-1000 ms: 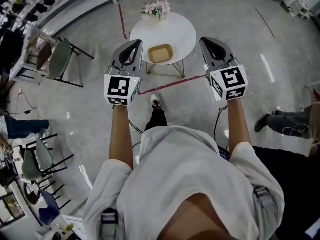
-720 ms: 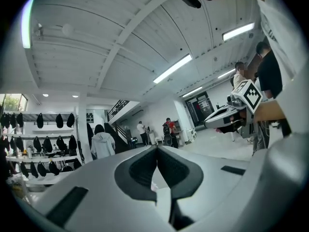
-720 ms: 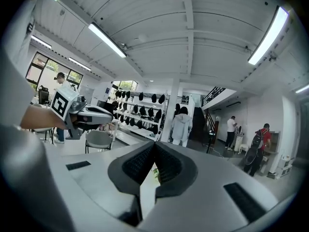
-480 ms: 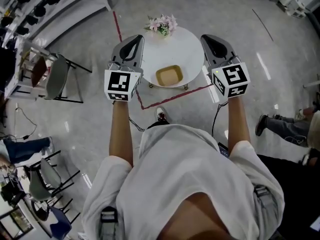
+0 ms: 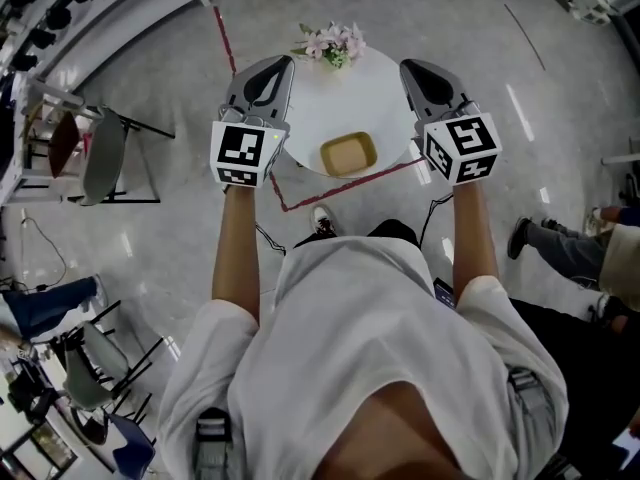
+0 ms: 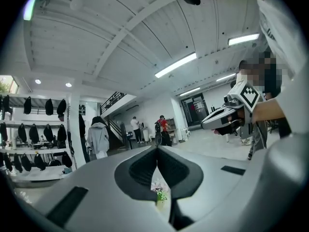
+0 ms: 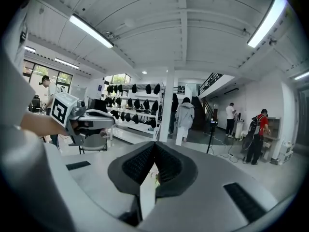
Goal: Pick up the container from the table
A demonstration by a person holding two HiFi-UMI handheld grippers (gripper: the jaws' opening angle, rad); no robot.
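The container (image 5: 348,154) is a shallow tan tray lying on the near part of a small round white table (image 5: 345,96). A bunch of pink flowers (image 5: 335,43) stands at the table's far edge and shows small between the jaws as flowers (image 6: 159,193) in the left gripper view. My left gripper (image 5: 281,64) is held over the table's left rim, jaws shut and empty. Over the right rim my right gripper (image 5: 411,68) is likewise shut with nothing in it. The container lies between the two, nearer to me than both tips. Each gripper view shows the other gripper (image 6: 227,118) (image 7: 91,120) alongside.
A red tape line (image 5: 300,202) runs on the floor under the table. Folding chairs (image 5: 100,153) stand at the left and someone's legs (image 5: 560,250) at the right. Ahead, people stand near racks of dark items (image 7: 137,90) and a staircase.
I have walked up to the table: it and the container have slid down and closer in the head view, and both shut grippers now sit over its left and right rims.
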